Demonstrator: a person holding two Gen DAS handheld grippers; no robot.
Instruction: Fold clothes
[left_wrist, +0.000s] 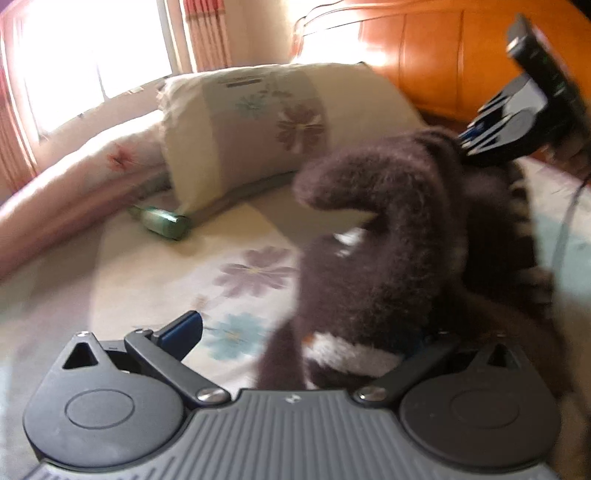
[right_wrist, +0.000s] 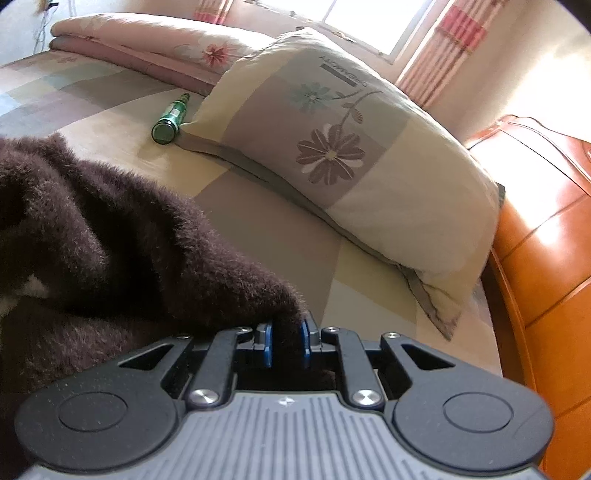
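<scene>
While right jaws pinch one sweater (right_wrist: 110, 229), left jaws gape (one pillow (right_wrist: 388, 177), one bottle (right_wrist: 170, 118)).

Floral-sheeted bed (right_wrist: 258, 206); on it pillow (right_wrist: 351, 155), green bottle (right_wrist: 170, 118), folded quilt (right_wrist: 147, 44), brown garment (right_wrist: 110, 236)

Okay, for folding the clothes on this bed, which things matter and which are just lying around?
Part of the job: fuzzy brown sweater, right gripper pinching its edge, left gripper.
Lying about: green glass bottle, floral pillow, folded pink quilt.
</scene>
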